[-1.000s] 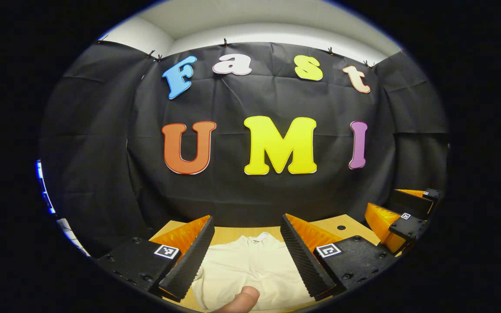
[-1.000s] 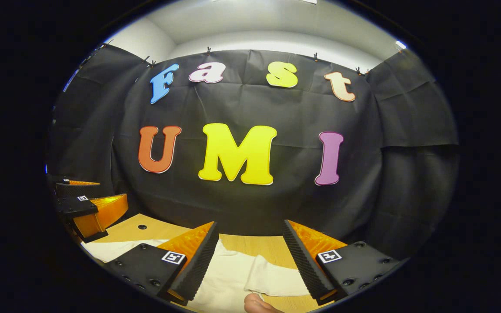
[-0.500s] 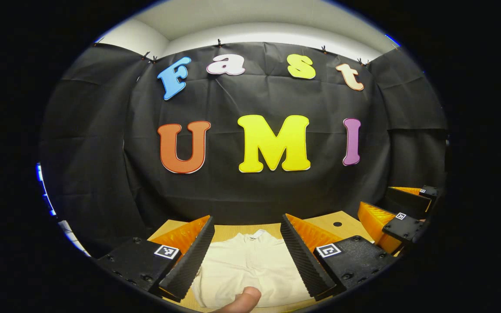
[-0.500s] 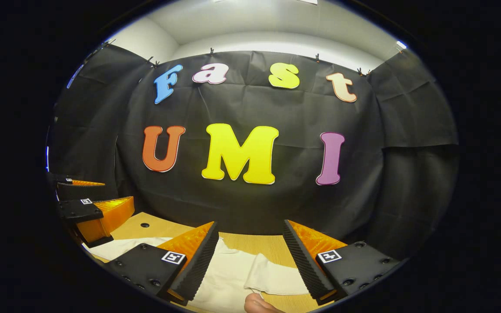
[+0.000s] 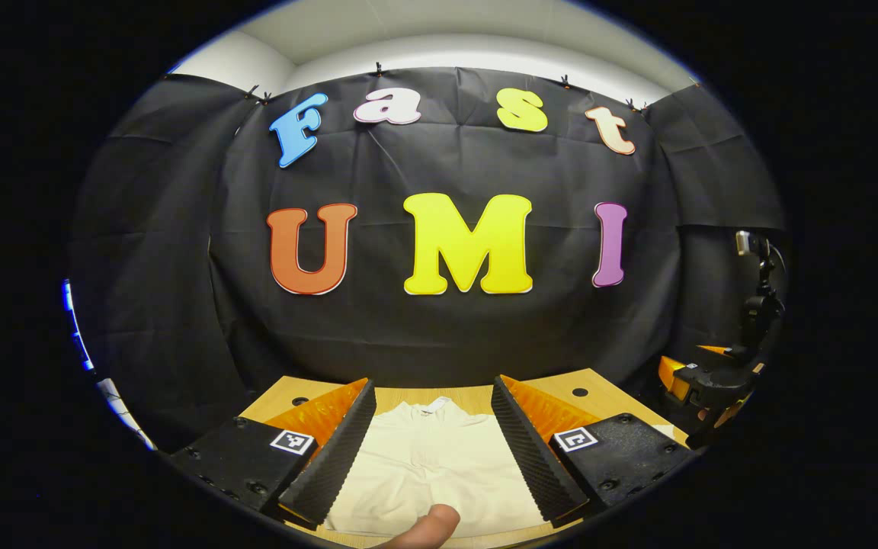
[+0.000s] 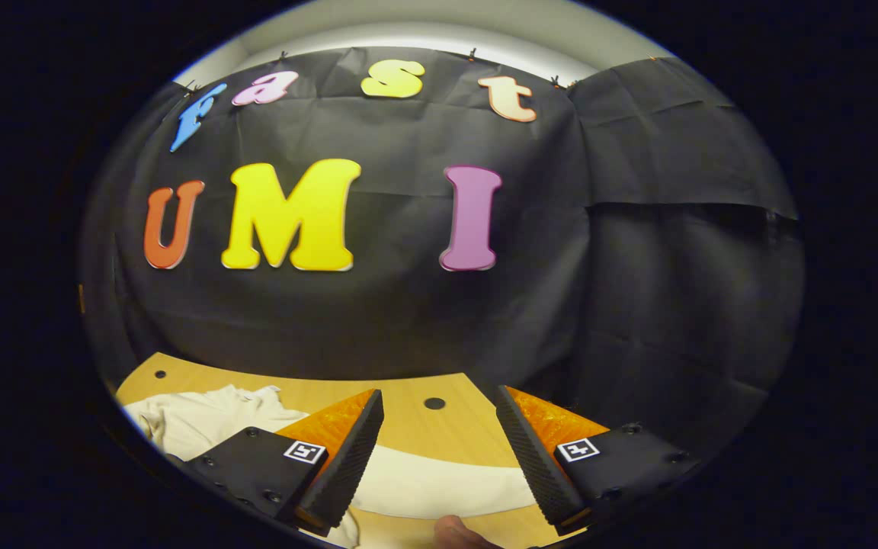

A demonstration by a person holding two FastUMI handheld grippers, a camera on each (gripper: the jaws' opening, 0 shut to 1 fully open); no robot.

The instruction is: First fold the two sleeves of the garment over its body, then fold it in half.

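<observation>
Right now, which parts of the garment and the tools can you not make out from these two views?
- Garment, left gripper view: both sleeves hidden behind the left hand-held gripper; hem cut off by the bottom edge.
- Garment, right gripper view: body hidden behind the right hand-held gripper.
- Right hand-held gripper, left gripper view: dark at the edge.

Wooden table point(image 6: 408, 415), black cloth wall point(image 5: 439, 335)
</observation>
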